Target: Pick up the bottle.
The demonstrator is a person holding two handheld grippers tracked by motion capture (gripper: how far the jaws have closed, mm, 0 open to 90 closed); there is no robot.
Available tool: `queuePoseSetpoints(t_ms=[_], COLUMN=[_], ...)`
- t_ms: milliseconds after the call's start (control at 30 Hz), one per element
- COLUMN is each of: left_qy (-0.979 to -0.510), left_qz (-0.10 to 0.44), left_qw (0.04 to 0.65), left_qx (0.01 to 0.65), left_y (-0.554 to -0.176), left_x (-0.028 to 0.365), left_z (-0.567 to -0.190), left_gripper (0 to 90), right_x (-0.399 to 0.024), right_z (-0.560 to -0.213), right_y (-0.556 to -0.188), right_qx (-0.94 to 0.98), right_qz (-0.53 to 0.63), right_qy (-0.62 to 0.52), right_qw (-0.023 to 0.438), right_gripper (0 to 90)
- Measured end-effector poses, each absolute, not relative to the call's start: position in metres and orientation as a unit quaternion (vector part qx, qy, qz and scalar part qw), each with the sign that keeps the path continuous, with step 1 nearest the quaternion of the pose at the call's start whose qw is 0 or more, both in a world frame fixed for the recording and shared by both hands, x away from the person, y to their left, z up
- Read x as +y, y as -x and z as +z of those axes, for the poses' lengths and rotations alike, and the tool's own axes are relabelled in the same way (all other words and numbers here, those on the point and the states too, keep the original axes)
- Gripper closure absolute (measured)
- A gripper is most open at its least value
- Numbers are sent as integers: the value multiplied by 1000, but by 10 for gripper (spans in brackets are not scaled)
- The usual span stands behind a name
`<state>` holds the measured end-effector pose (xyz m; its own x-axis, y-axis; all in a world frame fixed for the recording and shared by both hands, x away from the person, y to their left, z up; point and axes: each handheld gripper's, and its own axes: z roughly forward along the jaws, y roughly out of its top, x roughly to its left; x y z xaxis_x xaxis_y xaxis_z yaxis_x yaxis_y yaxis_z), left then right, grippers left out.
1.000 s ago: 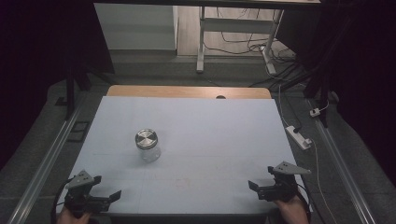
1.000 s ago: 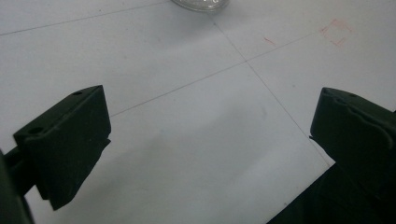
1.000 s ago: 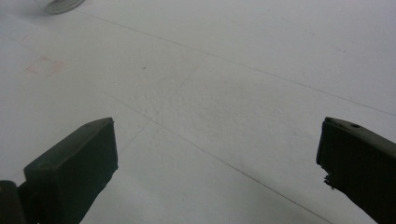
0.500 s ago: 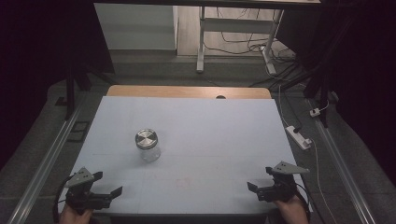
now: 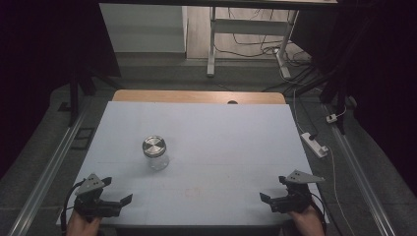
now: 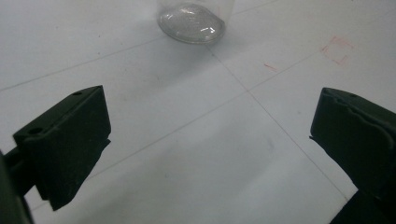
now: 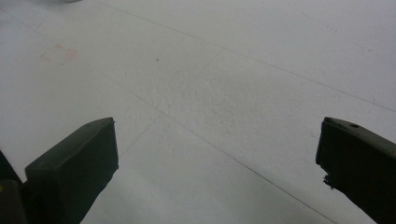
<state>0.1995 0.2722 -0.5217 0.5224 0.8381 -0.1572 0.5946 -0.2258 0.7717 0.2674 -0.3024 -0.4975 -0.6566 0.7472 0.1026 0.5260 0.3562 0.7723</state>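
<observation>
Down at the near edge of the tabletop [image 5: 206,123] I'm holding both grippers low, and honestly barely anything is changing over the last second. My left gripper [image 5: 118,204] is creeping back toward me a touch compared with a moment ago, and my right gripper [image 5: 269,197] is doing about the same, just settling near the front corner. Both are spread wide with nothing between the jaws, which is easy to see in the left gripper view and the right gripper view. The jar [image 5: 155,153] is sitting exactly where it was, upright with its metal lid on, left of the middle and well apart from both grippers. In the left gripper view its glass base [image 6: 191,22] is peeking in straight ahead, so I'm already lined up on it. My guess is I'm just getting set before reaching in, probably with the left first, since it's the nearer one
</observation>
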Motion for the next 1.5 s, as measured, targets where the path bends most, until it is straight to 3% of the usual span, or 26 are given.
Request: queuePoseSetpoints(t_ms=[1100,1500], left_qy=[-782,-780], left_qz=[158,154], left_qw=[432,425], left_qx=[421,432], left_y=[-246,-267], left_x=[257,253], left_z=[-520,-521], left_gripper=[0,0], right_x=[-301,-301], right_z=[-498,-498], right_y=[-267,-268], right_qx=[816,817], right_qz=[410,408], right_qy=[-386,-386], right_qw=[132,130], right_gripper=[0,0])
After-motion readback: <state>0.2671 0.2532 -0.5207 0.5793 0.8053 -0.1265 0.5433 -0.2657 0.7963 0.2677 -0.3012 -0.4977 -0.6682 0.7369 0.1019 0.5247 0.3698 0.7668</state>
